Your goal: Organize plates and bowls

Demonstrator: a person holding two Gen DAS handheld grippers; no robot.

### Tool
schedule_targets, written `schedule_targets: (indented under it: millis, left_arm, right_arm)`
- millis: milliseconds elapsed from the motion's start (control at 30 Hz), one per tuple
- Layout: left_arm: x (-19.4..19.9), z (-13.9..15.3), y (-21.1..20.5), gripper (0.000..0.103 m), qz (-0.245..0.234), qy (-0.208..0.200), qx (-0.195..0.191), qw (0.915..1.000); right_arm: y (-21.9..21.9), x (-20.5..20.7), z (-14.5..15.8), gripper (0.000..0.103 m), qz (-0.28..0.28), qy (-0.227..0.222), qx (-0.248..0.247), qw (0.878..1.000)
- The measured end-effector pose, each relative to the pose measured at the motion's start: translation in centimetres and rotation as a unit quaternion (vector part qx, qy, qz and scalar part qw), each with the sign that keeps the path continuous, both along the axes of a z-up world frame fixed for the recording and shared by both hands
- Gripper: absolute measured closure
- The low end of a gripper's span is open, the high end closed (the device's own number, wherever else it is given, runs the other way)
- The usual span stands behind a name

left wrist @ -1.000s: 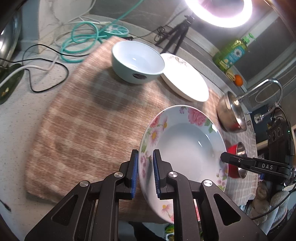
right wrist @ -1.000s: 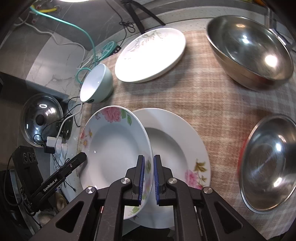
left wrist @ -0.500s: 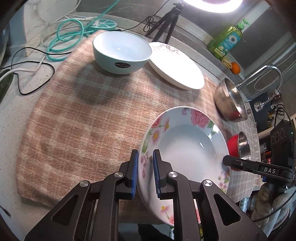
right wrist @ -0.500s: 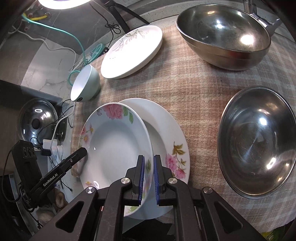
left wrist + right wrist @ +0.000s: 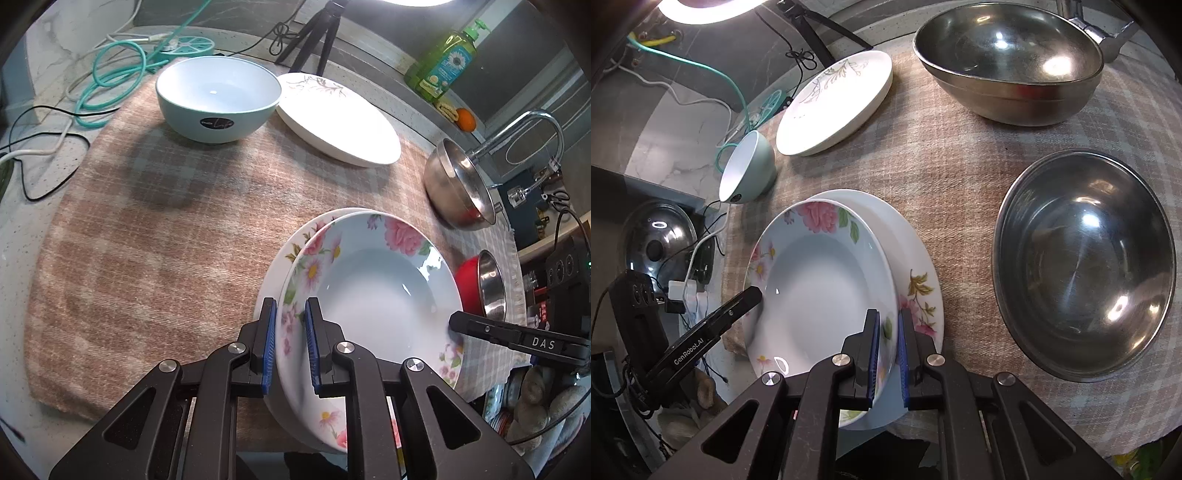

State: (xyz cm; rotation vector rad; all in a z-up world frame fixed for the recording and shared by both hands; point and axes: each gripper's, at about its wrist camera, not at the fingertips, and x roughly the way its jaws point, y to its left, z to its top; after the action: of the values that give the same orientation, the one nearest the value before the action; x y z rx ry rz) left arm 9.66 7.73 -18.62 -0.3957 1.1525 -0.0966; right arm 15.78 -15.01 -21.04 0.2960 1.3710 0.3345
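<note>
We see the floral deep plate (image 5: 373, 291) held by both grippers at opposite edges of its rim, lying over a larger white plate (image 5: 916, 266) that rests on the checked cloth (image 5: 155, 236); the lower plate's rim shows along one side only, and we cannot tell whether the two plates touch. The left gripper (image 5: 290, 347) has its blue pads clamped on the near rim of the floral plate, and the right gripper (image 5: 886, 349) is likewise clamped on the rim at the opposite side, its black fingertip also visible in the left wrist view. Farther back on the cloth stand a pale green bowl (image 5: 218, 98) and, just beside it, a white plate with a twig pattern (image 5: 340, 118). Two steel bowls (image 5: 1084, 264) occupy the cloth's other side, one near the stacked plates, the other farther back. A green soap bottle (image 5: 441, 62) stands on the ledge behind.
</note>
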Motion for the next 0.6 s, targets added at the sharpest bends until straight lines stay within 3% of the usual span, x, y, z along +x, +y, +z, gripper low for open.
schedule_targets:
  millis: [600]
  left_arm:
    - [0.41, -0.17, -0.83, 0.089, -0.014, -0.007, 0.019, 0.9997]
  right_arm:
    - [0.24, -0.08, -0.75, 0.094, 0.001, 0.010, -0.017, 1.000]
